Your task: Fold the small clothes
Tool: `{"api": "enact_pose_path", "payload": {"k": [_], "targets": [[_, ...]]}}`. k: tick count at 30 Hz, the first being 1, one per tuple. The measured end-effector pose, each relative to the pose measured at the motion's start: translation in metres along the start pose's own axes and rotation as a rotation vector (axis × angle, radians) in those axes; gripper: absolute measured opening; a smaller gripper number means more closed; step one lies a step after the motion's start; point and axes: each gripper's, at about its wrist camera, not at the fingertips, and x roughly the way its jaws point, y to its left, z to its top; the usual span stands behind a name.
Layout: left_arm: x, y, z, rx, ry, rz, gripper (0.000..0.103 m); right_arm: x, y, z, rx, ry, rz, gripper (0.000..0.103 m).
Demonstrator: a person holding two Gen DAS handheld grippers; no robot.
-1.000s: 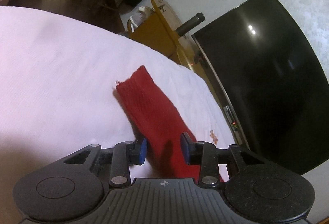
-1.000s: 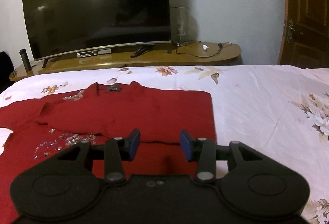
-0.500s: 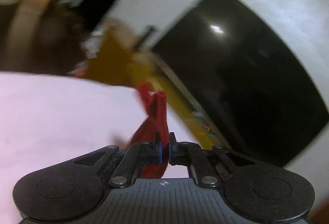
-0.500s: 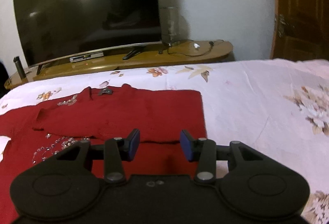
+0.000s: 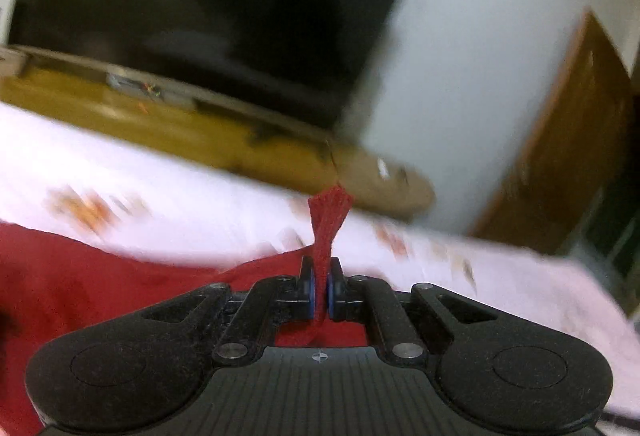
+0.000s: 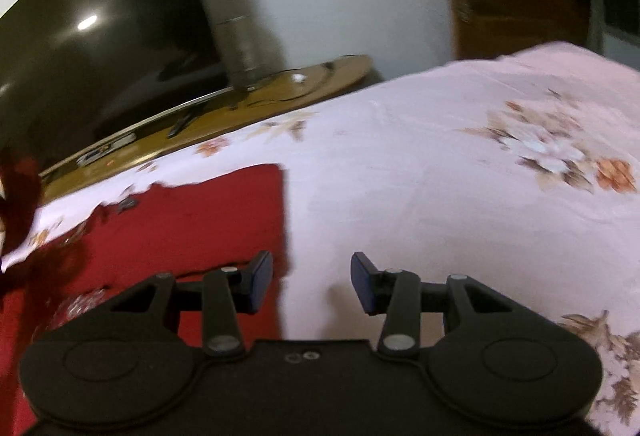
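A small red garment (image 6: 192, 220) lies on the bed, partly folded, with shiny beads near its left part. My left gripper (image 5: 320, 292) is shut on the garment's red sleeve (image 5: 330, 220), which sticks up between the jaws, lifted over the red body (image 5: 100, 276). The lifted sleeve also shows blurred at the left edge of the right wrist view (image 6: 20, 192). My right gripper (image 6: 312, 284) is open and empty, hovering over the garment's right edge and the sheet.
The bed has a pale floral sheet (image 6: 460, 176). Beyond it stand a low wooden TV bench (image 6: 240, 108) with cables and a large dark TV (image 5: 200, 4). A wooden door (image 5: 568, 140) is at the right.
My left gripper closed on the sleeve, lifted it and swung right over the garment. My right gripper stayed open and shifted right toward the garment's edge.
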Motion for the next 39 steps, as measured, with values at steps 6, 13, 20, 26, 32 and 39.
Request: {"api": "enact_pose_path", "payload": {"k": [6,13,20,26,32,39], "targets": [[0.039,-0.07,-0.048,0.183,0.162,0.038,0.018,0.006,-0.033,0.004,0.113,0.039,-0.025,0.044],[-0.074,-0.03,-0.034,0.132,-0.025,0.1,0.079,0.028,-0.004,0.013,0.164,0.063,0.15,0.049],[-0.127,0.088,-0.056,0.071,0.044,0.379,0.07,0.101,0.097,0.014,0.139,0.216,0.443,0.046],[-0.107,0.109,-0.06,0.044,0.098,0.353,0.066,0.151,0.132,0.0,0.21,0.345,0.486,0.031],[-0.098,0.134,-0.064,-0.074,0.06,0.326,0.039,0.155,0.149,-0.003,0.186,0.311,0.472,0.006],[-0.085,0.118,-0.069,0.083,0.091,0.341,0.013,0.122,0.163,0.022,0.022,0.151,0.456,0.005]]}}
